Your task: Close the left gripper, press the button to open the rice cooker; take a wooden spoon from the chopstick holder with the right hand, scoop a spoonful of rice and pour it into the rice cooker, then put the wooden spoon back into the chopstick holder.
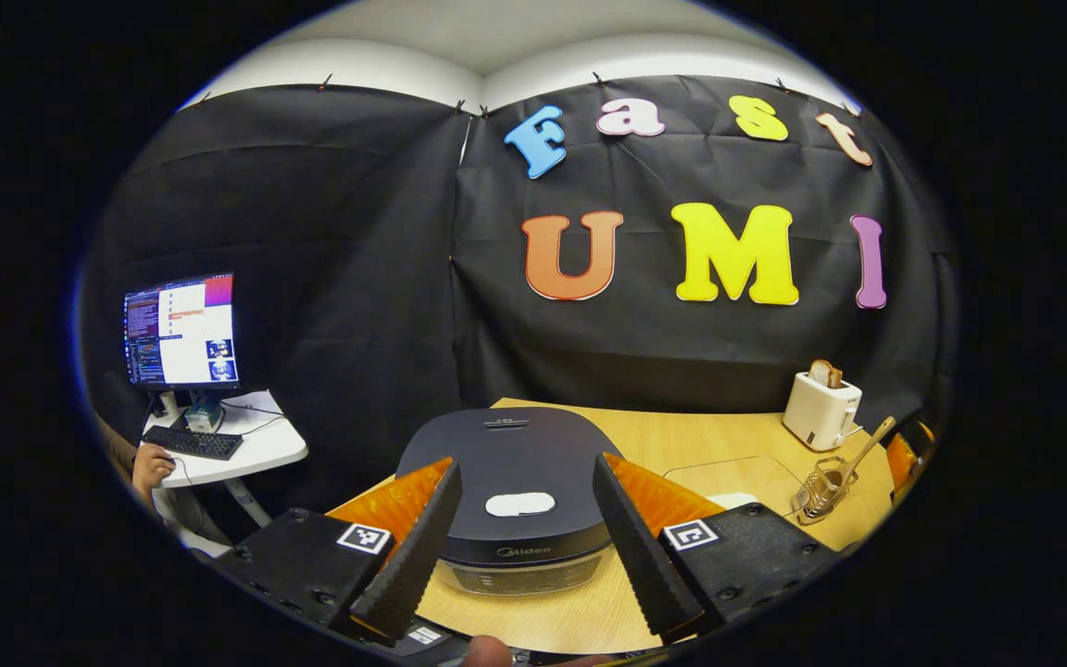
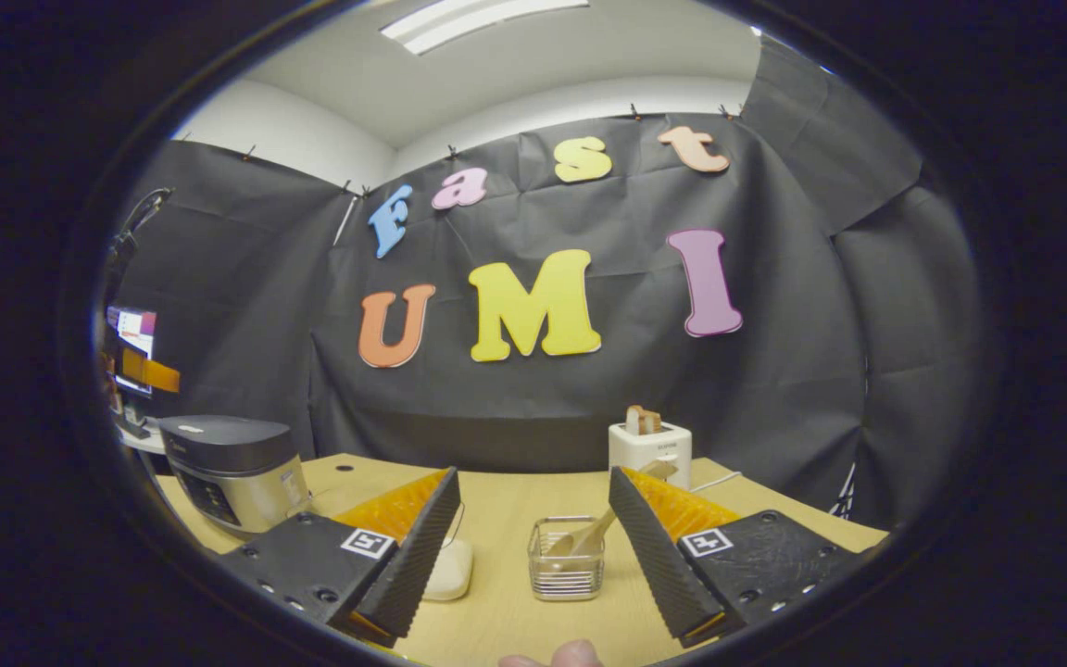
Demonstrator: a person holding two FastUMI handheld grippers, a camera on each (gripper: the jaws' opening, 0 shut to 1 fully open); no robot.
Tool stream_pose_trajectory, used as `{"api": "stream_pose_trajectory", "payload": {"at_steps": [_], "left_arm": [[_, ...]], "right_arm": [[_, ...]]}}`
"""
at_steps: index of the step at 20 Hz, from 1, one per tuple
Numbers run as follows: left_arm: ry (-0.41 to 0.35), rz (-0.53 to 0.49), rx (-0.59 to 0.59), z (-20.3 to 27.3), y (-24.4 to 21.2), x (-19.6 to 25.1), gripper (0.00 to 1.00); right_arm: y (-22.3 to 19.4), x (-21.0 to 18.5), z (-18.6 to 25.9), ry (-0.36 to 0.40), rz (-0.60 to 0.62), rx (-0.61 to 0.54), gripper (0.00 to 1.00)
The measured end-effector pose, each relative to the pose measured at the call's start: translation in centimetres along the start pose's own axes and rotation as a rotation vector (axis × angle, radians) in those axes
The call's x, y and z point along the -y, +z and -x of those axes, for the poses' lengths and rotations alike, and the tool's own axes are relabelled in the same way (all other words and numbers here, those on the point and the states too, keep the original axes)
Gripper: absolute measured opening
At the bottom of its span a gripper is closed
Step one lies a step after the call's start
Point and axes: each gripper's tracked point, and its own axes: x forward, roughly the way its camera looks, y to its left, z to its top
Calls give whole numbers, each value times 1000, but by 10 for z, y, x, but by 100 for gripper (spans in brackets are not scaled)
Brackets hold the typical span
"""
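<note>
Nothing done yet — cooker (image 1: 515, 491) lid down on the table, facing the spread left gripper (image 1: 522, 547). Right gripper (image 2: 533, 556), spread too, faces the holder (image 2: 567, 559) — spoon (image 2: 594, 533) inside.

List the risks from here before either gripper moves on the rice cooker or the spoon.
1. The left gripper is open, its fingers straddling the rice cooker; pressing like that could miss the white button on the closed lid.
2. The wooden spoon leans tilted in the light wire chopstick holder; a pull by the open right gripper might tip or drag the holder.
3. The toaster stands just behind the holder, so a wide lift may knock it.
</note>
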Motion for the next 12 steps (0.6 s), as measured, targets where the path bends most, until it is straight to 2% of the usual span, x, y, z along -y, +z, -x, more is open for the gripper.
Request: {"api": "stream_pose_trajectory", "payload": {"at_steps": [3, 6, 7, 9, 11, 12], "left_arm": [[-22, 12, -75, -9, 3, 3, 71], [-62, 59, -186, -17, -9, 10, 59], [-50, 71, -220, -20, -12, 8, 51], [-27, 88, -282, -25, -21, 1, 40], [-12, 93, -335, -28, -29, -1, 33], [5, 77, -348, -30, -31, -4, 22]], "right_arm": [[-1, 6, 2, -1, -11, 3, 96], [0, 15, 4, -9, -7, 12, 96], [0, 20, 5, -17, -8, 15, 96], [-3, 25, 5, -18, -27, 10, 96], [-9, 25, 3, -2, -56, -16, 96], [-11, 26, 3, 0, -61, -23, 95]]}}
